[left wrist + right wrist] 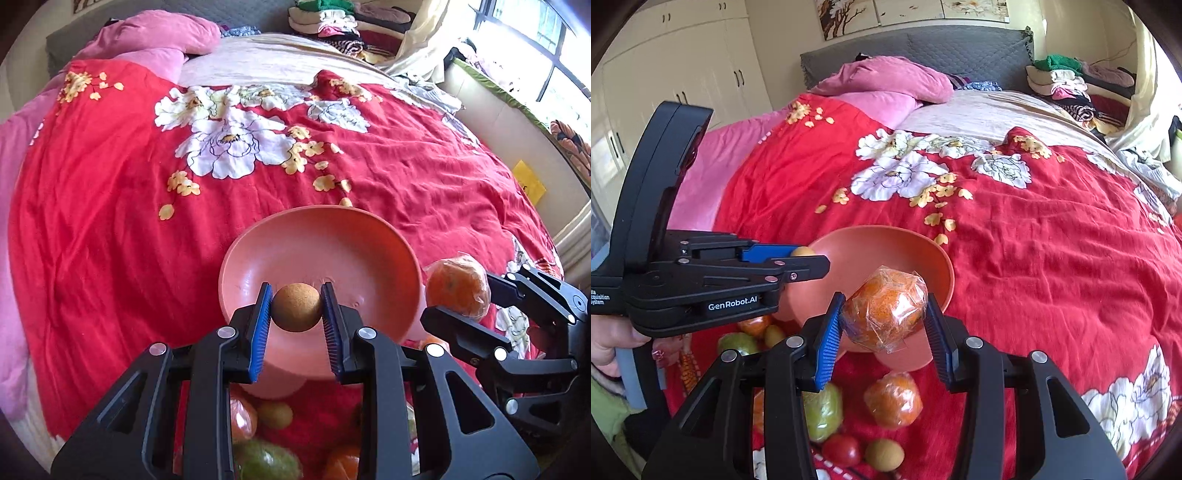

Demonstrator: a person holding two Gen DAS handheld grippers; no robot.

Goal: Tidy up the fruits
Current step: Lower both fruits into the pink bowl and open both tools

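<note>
Bed covered by red floral quilt point(1052, 266), wrinkled. On it: salmon-pink plastic bowl point(934, 258); near edge, plastic-wrapped orange point(894, 400), green fruit point(823, 410), small red tomato point(842, 450), brownish round fruit point(884, 454). Pink pillow point(886, 79) at headboard.

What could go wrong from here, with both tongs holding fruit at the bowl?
1. The pink bowl sits tilted on soft red bedding; dropped fruit could tip it.
2. The right tongs hold a plastic-wrapped orange; slick wrap may slip.
3. The left tongs pinch a small brown fruit at its sides only, and the two tongs are close enough to bump.
</note>
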